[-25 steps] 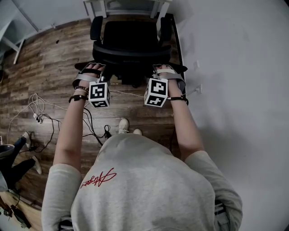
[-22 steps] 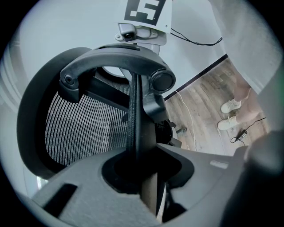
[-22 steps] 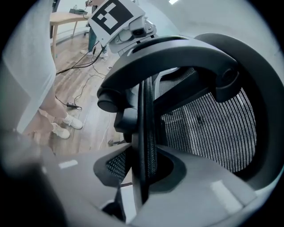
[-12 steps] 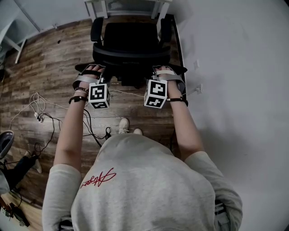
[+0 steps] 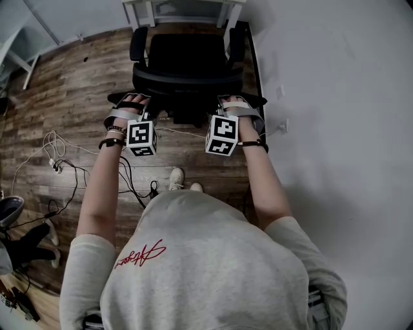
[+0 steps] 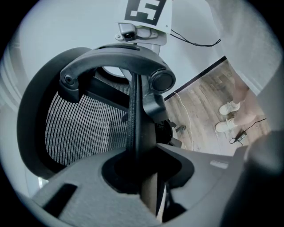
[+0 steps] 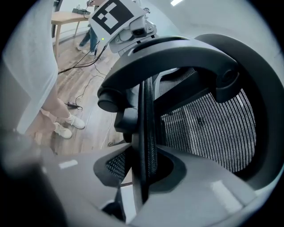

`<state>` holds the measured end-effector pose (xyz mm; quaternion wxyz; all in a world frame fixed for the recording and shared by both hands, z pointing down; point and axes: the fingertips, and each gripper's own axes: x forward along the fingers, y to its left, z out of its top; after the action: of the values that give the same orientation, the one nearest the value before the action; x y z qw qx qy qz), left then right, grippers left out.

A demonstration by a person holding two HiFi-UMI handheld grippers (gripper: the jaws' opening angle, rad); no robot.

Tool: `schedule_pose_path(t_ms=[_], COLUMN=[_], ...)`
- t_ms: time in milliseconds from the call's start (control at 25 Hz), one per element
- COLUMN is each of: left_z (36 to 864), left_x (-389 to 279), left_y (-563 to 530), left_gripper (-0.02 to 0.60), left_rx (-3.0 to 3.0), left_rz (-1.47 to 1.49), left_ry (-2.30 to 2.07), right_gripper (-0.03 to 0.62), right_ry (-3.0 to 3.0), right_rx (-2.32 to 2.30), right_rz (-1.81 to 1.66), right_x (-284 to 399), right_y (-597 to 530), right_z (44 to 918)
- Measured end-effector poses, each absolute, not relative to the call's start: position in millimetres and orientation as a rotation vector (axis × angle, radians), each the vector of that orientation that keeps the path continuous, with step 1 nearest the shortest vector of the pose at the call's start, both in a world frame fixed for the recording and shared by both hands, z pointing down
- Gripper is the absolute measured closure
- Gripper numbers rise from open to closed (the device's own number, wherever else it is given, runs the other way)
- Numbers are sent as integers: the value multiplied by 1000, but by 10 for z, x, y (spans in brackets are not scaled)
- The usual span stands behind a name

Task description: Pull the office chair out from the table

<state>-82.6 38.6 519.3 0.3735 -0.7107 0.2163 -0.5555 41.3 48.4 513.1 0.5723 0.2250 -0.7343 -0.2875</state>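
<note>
Office chair (image 5: 187, 61) sits close to the wall (image 5: 335, 97) on the head view's right, leaving only a narrow strip there. Worktop (image 5: 184, 8) legs flank its far end. Wood floor (image 5: 64, 97) left of the chair is open. Loose cables (image 5: 64, 169) sprawl nearer the wearer, and a bystander's legs (image 5: 29, 240) stand at lower left.

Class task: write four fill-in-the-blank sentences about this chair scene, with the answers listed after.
The left gripper and right gripper each clamp the office chair's ____ edge.
The chair is coloured ____.
The floor is covered in ____ planks.
Loose cables lie on the person's ____ side.
Answers: backrest; black; wood; left.
</note>
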Motion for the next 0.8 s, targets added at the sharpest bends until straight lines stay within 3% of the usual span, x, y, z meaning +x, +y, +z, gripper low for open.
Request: schedule_pose_path(t_ms=[800], left_z=[5213], left_x=[-734], left_y=[494], left_gripper=[488], left_rx=[-1800], left_rz=[-1430], left_ry=[578], right_gripper=[500], right_ry=[-1716], right_rx=[531], right_rz=[-743], right_x=[516], right_y=[582], right_z=[5162])
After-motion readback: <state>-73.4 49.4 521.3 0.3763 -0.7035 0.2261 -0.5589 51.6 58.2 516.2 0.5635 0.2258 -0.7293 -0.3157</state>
